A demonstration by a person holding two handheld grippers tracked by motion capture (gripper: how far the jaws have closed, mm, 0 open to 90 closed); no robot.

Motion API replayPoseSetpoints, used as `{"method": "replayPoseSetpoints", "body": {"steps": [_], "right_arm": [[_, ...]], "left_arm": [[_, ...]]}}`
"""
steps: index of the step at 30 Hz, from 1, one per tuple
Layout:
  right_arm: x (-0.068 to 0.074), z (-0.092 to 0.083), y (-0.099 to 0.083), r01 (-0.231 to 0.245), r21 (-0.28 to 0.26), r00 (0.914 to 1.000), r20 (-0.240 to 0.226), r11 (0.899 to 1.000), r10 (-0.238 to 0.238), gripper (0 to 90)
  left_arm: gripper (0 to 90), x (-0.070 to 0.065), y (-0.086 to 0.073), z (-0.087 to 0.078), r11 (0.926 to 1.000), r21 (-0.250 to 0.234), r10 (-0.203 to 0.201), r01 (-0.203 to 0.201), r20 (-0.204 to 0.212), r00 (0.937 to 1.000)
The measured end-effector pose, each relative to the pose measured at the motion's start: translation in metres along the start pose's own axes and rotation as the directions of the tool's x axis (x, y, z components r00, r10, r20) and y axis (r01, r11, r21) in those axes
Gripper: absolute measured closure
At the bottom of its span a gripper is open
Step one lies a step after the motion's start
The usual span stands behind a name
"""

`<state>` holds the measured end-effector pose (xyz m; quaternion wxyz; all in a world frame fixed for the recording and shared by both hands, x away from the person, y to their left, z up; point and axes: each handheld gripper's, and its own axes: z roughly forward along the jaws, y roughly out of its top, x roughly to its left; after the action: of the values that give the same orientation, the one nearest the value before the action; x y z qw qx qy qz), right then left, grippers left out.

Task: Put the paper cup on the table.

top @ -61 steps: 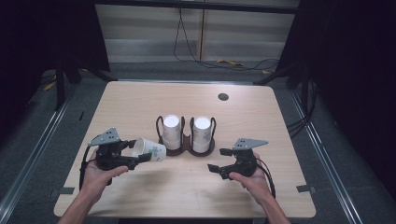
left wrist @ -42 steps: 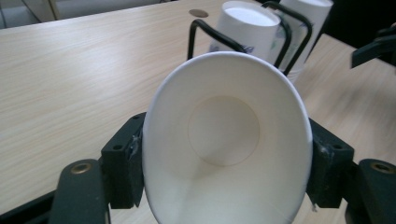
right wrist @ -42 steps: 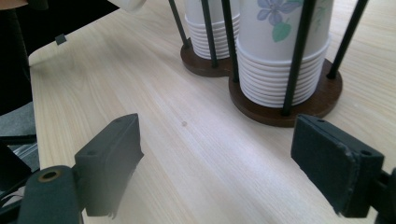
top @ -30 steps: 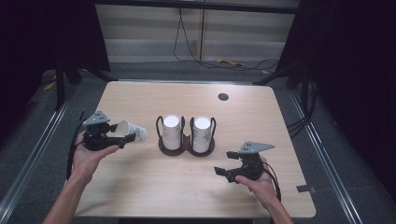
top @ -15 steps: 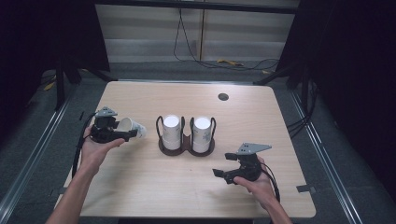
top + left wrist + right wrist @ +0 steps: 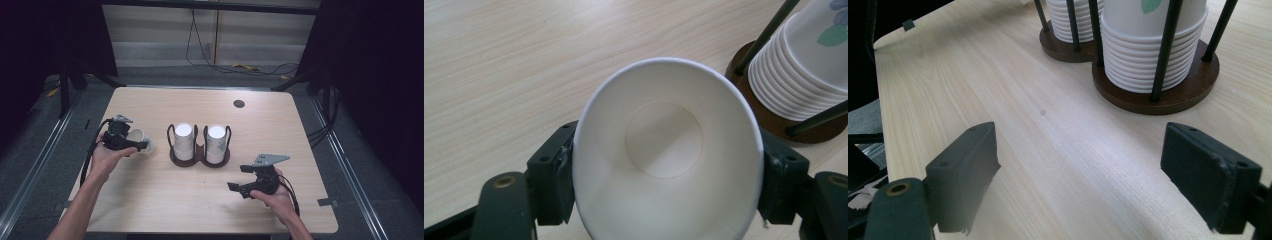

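Over by the left edge of the wooden table, the left gripper has a white paper cup between its jaws, which have just been opening though the pads still touch its rim. Beside it stands the wooden cup holder with two stacks, while the right gripper hangs released near the front edge.
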<state>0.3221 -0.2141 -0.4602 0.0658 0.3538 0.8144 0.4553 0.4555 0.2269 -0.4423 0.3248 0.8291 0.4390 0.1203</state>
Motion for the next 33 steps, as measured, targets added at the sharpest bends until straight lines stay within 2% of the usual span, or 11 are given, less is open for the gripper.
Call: {"method": "replayPoseSetpoints", "body": {"steps": [2,4,13,17,22,24,28,33], "right_arm": [[0.0,0.0,0.0,0.001,0.001,1.0,0.001,1.0,-0.001,15.2],[0.0,-0.001,0.0,0.0,0.001,1.0,0.002,1.0,0.0,15.1],[-0.001,-0.001,-0.001,-0.004,0.0,1.0,0.004,1.0,0.004,15.2],[-0.001,-0.001,0.0,-0.004,-0.001,1.0,0.002,1.0,0.004,15.2],[-0.001,0.0,-0.001,-0.005,0.001,1.0,0.004,1.0,0.005,15.2],[-0.001,0.0,0.0,-0.004,0.001,1.0,0.001,1.0,0.004,15.2],[-0.001,0.0,-0.001,-0.006,0.0,1.0,0.003,1.0,0.006,15.2],[-0.002,0.0,-0.001,-0.007,-0.002,1.0,0.002,1.0,0.007,15.3]], "left_arm": [[25.1,-0.001,0.002,0.002,1.0,-0.004,0.006,-0.006,0.0,1.0],[25.0,-0.002,0.003,0.005,0.9999,-0.003,0.013,-0.013,-0.02,0.9997],[22.0,-0.003,0.005,0.015,0.9996,0.006,0.027,-0.027,-0.032,0.9991],[21.2,-0.003,0.004,0.019,0.9993,-0.012,0.035,-0.036,-0.038,0.9987],[19.1,-0.004,-0.001,0.025,0.999,-0.024,0.038,-0.038,-0.018,0.9991],[18.7,-0.003,-0.002,0.028,0.9987,-0.006,0.051,-0.052,-0.023,0.9984],[17.3,-0.001,-0.004,0.028,0.9988,-0.034,0.034,-0.035,-0.019,0.9992],[16.3,-0.001,-0.007,0.028,0.9983,-0.044,0.038,-0.038,0.0,0.9993]]}}
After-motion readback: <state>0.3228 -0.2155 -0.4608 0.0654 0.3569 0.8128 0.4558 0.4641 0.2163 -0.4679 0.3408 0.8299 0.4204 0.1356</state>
